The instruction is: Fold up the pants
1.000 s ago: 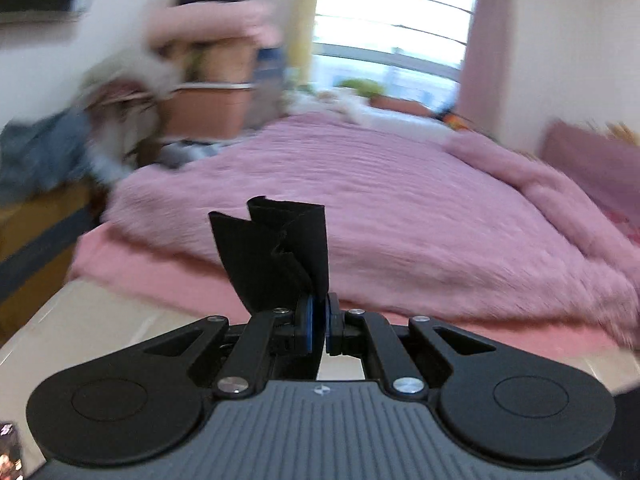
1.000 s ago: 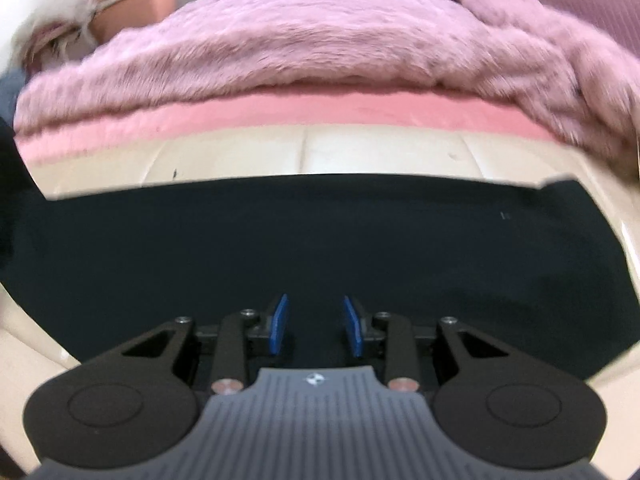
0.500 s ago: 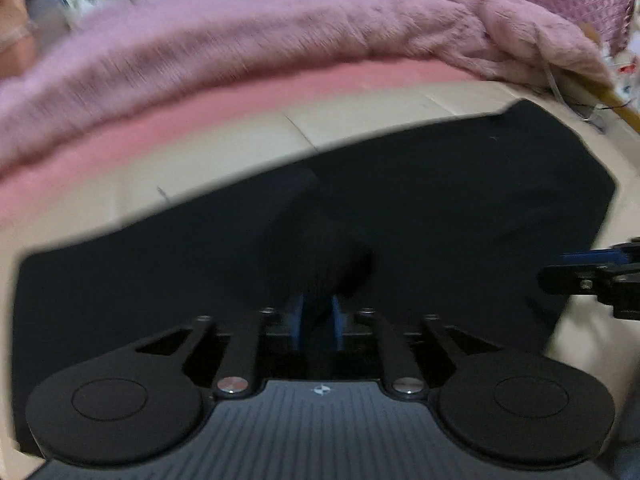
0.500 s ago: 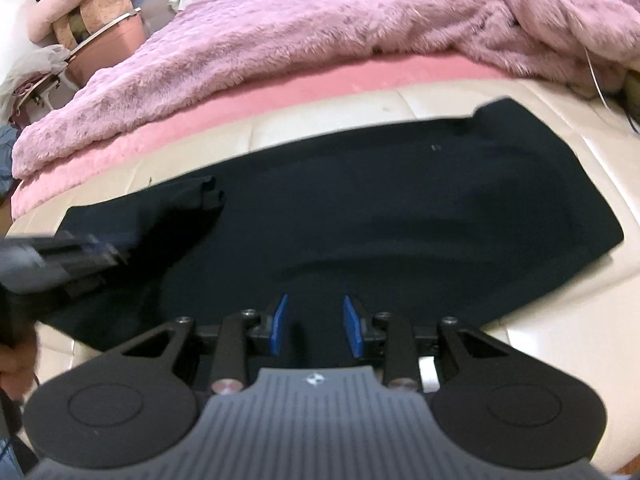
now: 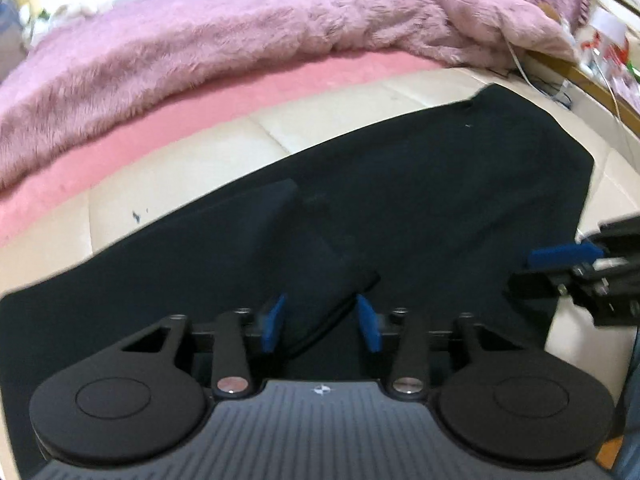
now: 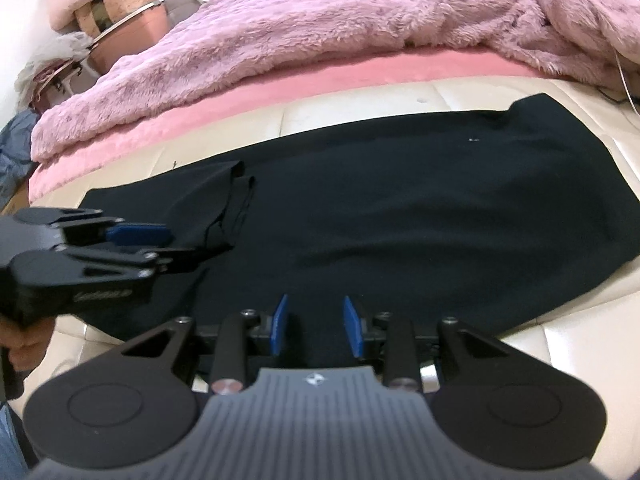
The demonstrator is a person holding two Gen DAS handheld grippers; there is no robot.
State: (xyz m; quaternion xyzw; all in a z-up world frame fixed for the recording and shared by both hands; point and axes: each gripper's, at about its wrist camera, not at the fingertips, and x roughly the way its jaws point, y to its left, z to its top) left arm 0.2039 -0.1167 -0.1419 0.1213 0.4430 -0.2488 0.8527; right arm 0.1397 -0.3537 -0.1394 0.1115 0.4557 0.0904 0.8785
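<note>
Left wrist view: left claw [image 5: 320,322] low over black pants [image 5: 460,184], jaws opening, blue pads apart with a folded-over strip of the dark cloth [image 5: 316,264] lying loosely between them, not pinched; pants spread lengthwise on a cream padded surface [image 5: 168,204], in front of a pink fleece blanket [image 5: 240,52] and a pink sheet edge [image 5: 200,100]; right claw [image 5: 560,256] entering at the right margin, just above the near right edge of the garment. Right wrist view: right claw [image 6: 316,328] spread, pads clear of the fabric beneath, nothing gripped; left claw [image 6: 136,236] visible at left, held by a hand [image 6: 24,350], its tips at the turned-back leg end [image 6: 232,208] now resting on top of the pants [image 6: 440,208]. Judged progress: a first fold of the leg end toward the middle apparently laid down and being released; upper layer rumpled and short of the far waist end; smoothing and at least one further fold probably left.
</note>
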